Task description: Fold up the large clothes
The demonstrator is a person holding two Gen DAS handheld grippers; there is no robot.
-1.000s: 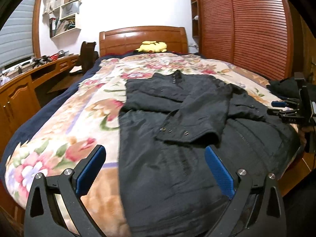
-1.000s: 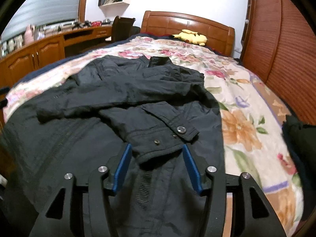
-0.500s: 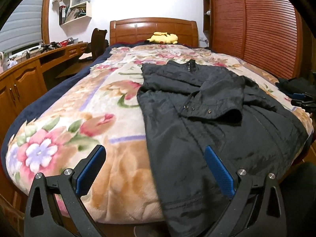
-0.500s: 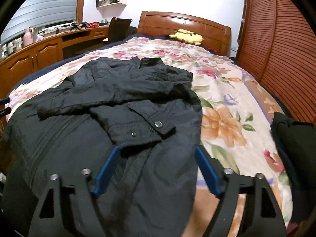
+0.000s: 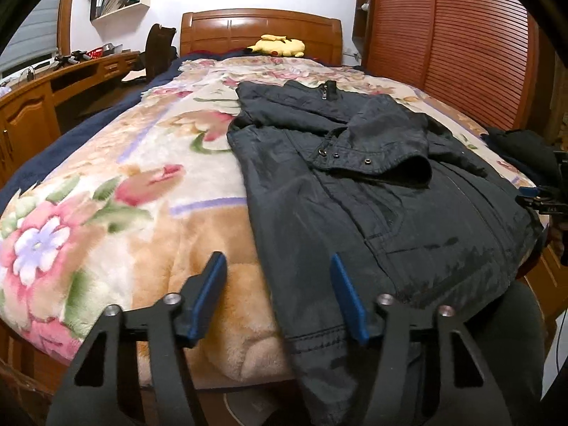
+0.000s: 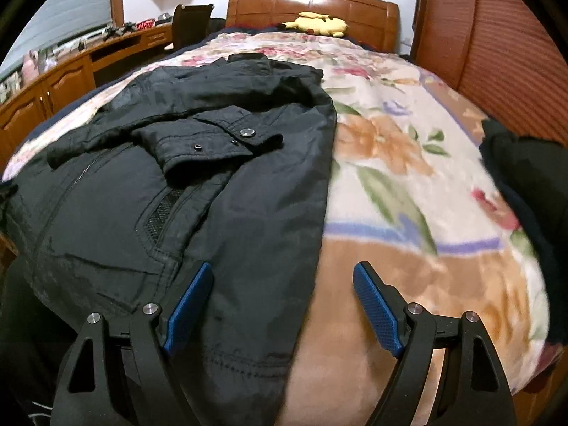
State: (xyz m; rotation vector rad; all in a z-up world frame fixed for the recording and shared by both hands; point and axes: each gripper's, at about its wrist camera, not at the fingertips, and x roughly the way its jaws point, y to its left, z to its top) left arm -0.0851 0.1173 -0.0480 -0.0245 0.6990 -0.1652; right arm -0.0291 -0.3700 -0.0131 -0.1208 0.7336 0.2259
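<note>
A: Where is our black padded jacket (image 5: 355, 191)?

B: On the floral-blanketed bed (image 5: 117, 191), sleeves crossed. Our left gripper (image 5: 280, 294) has just been narrowing around its hem corner, unpinched; right gripper (image 6: 284, 305) gapes wide.

A: Let's pinch both corners evenly before lifting.

You have the jacket (image 5: 355, 184) lying flat on the bed (image 5: 149, 213), collar toward the headboard (image 5: 261, 30) and hem hanging over the foot edge nearest you. One sleeve (image 5: 376, 142) lies folded across its chest. Your left claw (image 5: 278, 296) sits over the hem's left corner, where jacket meets blanket; your right claw (image 6: 284, 309) sits over the hem's right corner. A plush toy (image 5: 278, 46) rests against the headboard, behind the jacket. The desk (image 5: 32, 106) runs along the bed's left side, and a wardrobe (image 5: 451, 42) stands on its right.
</note>
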